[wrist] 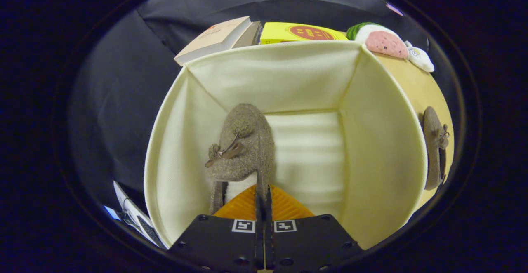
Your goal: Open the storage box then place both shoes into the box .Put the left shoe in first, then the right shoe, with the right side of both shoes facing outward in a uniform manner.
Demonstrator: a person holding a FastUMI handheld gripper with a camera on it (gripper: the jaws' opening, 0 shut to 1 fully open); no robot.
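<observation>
Storage box: open-topped cream fabric box [284, 75] with soft cloth walls, all round and beyond the jaws; floor bare on the side right of the held shoe.
Desk: pale yellow surface [416, 87] showing past the box's right wall.
Held shoe: grey-brown felt slipper with a small brown bow [243, 149], just ahead of the jaws, inside the box near its left wall, toe pointing away toward the far wall. Whether it is resting on the box floor, cannot tell.
Second shoe: matching felt slipper [434, 149] outside the box, on the desk beyond the right wall.
Gripper [263, 198]: jaws closed almost together, pinching the thin heel-side edge of the held shoe between them.
Handling: felt looks light, soft and floppy, not fragile; likely to sag from a rim pinch. Best hold, by judgement, is the stiffer collar edge.
Clutter: tan book [214, 38], yellow carton [301, 34], plush toy [381, 40], beyond the far wall.
</observation>
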